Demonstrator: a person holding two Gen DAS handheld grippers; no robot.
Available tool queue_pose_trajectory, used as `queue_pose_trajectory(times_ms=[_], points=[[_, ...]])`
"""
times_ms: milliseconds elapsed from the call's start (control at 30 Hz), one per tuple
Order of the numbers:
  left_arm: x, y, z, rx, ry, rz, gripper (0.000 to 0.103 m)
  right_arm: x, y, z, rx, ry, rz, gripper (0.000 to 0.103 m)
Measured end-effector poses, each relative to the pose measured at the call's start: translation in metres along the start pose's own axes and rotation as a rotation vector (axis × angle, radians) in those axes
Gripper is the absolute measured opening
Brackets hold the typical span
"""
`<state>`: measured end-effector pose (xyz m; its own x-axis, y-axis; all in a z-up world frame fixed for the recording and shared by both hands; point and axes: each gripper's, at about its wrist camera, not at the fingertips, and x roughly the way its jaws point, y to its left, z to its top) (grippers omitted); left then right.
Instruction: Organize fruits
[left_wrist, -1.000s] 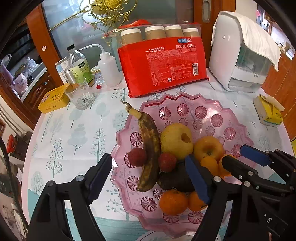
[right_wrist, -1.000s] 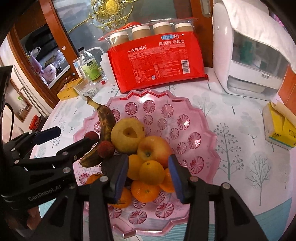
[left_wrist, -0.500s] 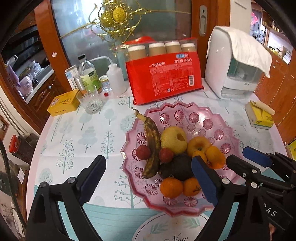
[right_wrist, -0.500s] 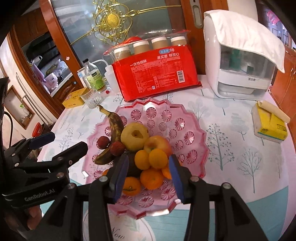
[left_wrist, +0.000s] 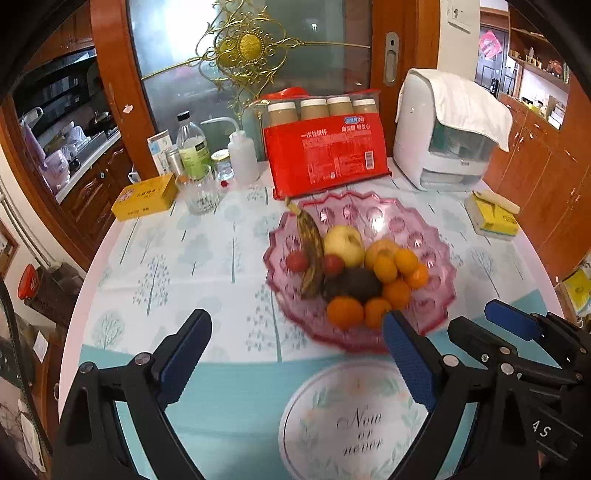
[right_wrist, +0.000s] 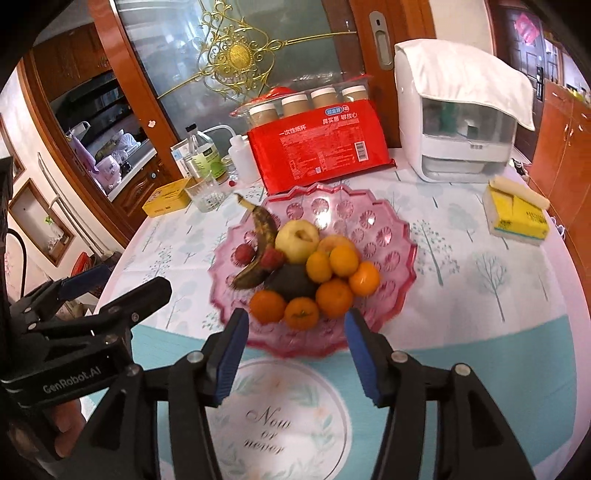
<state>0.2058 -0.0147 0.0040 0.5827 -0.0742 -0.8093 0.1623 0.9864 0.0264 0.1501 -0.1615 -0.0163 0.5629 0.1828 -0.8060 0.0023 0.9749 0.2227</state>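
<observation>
A round surface (right_wrist: 461, 295) covered in a pale cloth printed with trees holds a pink glass fruit plate (right_wrist: 388, 240) near its middle. On the plate lie a spotted brown banana (right_wrist: 260, 245), a yellow apple (right_wrist: 297, 240), two small red fruits, a dark avocado (right_wrist: 293, 282) and a cluster of oranges (right_wrist: 334, 297) heaped toward the near rim.

Both grippers hang above the near edge of the surface, short of the plate and touching nothing. The left gripper (left_wrist: 295, 354) has its blue-padded fingers spread very wide and empty. The right gripper (right_wrist: 293, 350), just beside it, is also parted wide with nothing between its fingers, framing the plate's near rim.

Behind the plate a red packet of paper cups (right_wrist: 321, 151) leans upright, with a white appliance (right_wrist: 458, 129) to its right and a drinking glass (right_wrist: 205, 194) and a yellow box (right_wrist: 166, 197) to its left.
</observation>
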Motion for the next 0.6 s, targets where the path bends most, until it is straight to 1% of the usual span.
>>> queue_pose_trajectory(times_ms=[267,400,600], points=[[-0.043,0.012,-0.046,-0.011,0.016,-0.001,0.093,-0.036,0.025,-0.048,0.018,0.02,0.009,0.058],[-0.066,0.019,-0.065,-0.017,0.023,0.002,0.094,-0.055,0.036,-0.07,0.036,0.034,0.014,0.071],[-0.101,0.029,-0.089,-0.035,0.021,0.015,0.095,-0.087,0.048,-0.089,0.056,0.034,0.024,0.076]])
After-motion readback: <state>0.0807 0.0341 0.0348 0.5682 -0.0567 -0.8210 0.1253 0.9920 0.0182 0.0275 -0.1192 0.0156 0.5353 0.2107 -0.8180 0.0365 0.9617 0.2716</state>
